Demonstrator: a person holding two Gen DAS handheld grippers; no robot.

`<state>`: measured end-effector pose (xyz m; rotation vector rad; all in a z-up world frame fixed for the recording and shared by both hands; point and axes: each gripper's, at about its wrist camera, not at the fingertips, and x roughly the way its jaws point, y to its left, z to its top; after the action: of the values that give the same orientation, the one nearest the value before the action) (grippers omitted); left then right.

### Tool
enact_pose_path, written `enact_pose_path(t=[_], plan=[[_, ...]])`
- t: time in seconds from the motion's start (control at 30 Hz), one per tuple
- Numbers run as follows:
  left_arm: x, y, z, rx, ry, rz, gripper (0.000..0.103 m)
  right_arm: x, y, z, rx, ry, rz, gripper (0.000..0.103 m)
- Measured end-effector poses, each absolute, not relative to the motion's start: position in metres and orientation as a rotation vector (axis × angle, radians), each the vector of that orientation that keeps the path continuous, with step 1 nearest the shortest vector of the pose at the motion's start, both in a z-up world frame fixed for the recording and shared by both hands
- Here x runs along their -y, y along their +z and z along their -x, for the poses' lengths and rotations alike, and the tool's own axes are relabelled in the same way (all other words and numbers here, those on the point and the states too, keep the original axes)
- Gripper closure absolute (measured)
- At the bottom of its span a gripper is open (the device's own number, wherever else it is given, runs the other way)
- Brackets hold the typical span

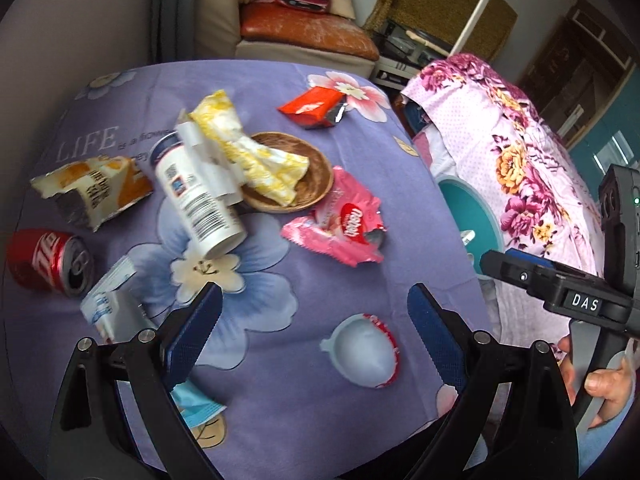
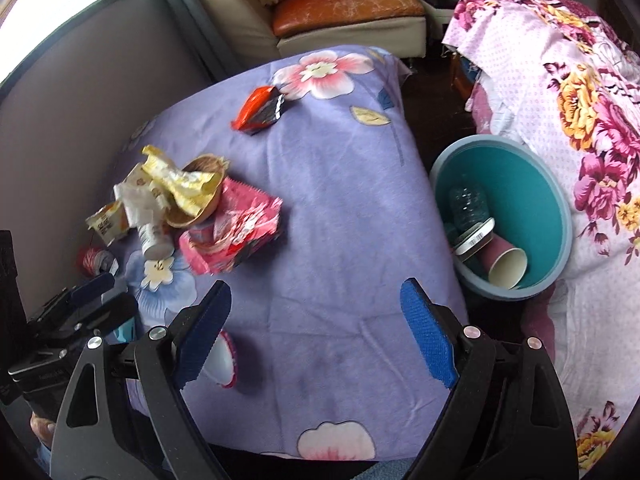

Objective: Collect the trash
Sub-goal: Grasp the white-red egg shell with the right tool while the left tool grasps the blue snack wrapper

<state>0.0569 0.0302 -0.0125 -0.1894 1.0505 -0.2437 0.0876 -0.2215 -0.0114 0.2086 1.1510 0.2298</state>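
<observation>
While I hold both tools above the bench (image 1: 360, 200) with its purple flowered cloth, my left gripper (image 1: 316, 316) has its jaws spread wide with nothing between them, and my right gripper (image 2: 316, 312) likewise stands wide open and empty.

Through the left wrist view, the trash lies mostly in the left half of the frame: a red soda can (image 1: 50, 262) at the left edge, a white bottle (image 1: 198, 204) tipped on its side, a yellow wrapper (image 1: 248, 148) draped over a wooden bowl (image 1: 316, 176), a pink wrapper (image 1: 340, 224) just right of the bowl, a red packet (image 1: 312, 106) near the top, and a white lid (image 1: 364, 350) at lower centre.

Through the right wrist view, the teal bin (image 2: 532, 188) stands right of the bench, holding a paper cup (image 2: 504, 260) and a clear bottle (image 2: 468, 200).
</observation>
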Motion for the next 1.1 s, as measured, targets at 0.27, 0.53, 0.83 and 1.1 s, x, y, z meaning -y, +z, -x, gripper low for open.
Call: enact_pose_path(t=[0.27,0.53,0.83,1.1], plan=[[-0.092,-0.029,-0.028,-1.042,-0.119,0.254,0.009,0.148,-0.042,-0.063,-1.238,0.346,-0.087,0.02],[-0.137,-0.056,-0.021,-1.093,-0.033,0.353,0.009,0.099,-0.065,-0.052,-1.258,0.367,0.053,0.021],[-0.143,-0.075,-0.025,-1.139,-0.02,0.371,0.009,0.09,-0.08,-0.049,-1.258,0.354,0.114,0.052],[-0.147,-0.085,-0.025,-1.132,0.002,0.38,0.012,0.113,-0.064,-0.054,-1.211,0.332,0.02,0.053]])
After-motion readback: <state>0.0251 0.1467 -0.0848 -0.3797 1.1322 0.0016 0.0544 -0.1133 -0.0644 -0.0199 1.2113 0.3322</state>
